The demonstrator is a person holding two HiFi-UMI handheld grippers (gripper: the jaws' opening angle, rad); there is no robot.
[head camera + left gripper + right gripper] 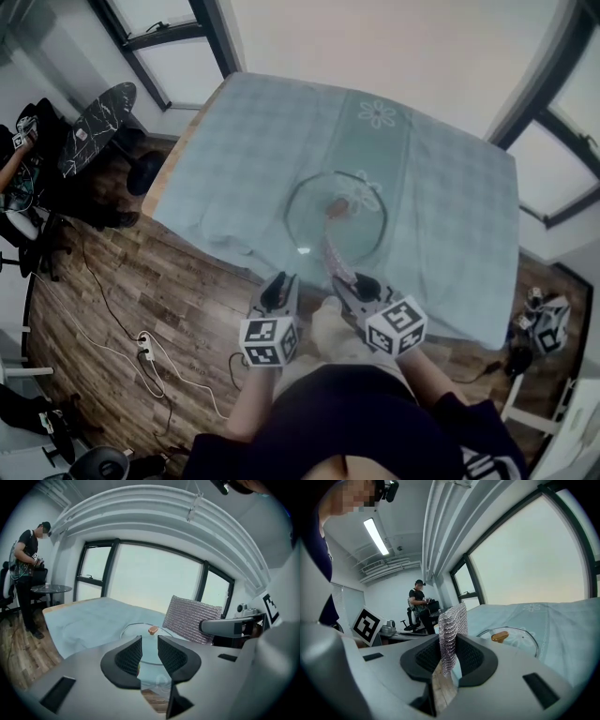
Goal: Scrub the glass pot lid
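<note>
The glass pot lid (336, 217) with a copper knob (337, 208) lies flat on the light blue tablecloth (244, 150). Both grippers hover off the table's near edge, short of the lid. My left gripper (279, 283) has its jaws partly apart with nothing between them; past its tips (149, 643) the lid (140, 631) and knob (153, 630) show. My right gripper (343, 281) is shut on a silver mesh scrubber (330, 255), which stands up between the jaws (451, 641). The scrubber (452, 625) hides part of the view; the lid (520, 637) lies to the right of it.
The table's near edge (216, 248) drops to a wood floor with cables and a power strip (145, 349). A round dark side table (98, 112) and chairs stand at left, where a person (28, 573) stands. Gear sits on the floor at right (546, 321).
</note>
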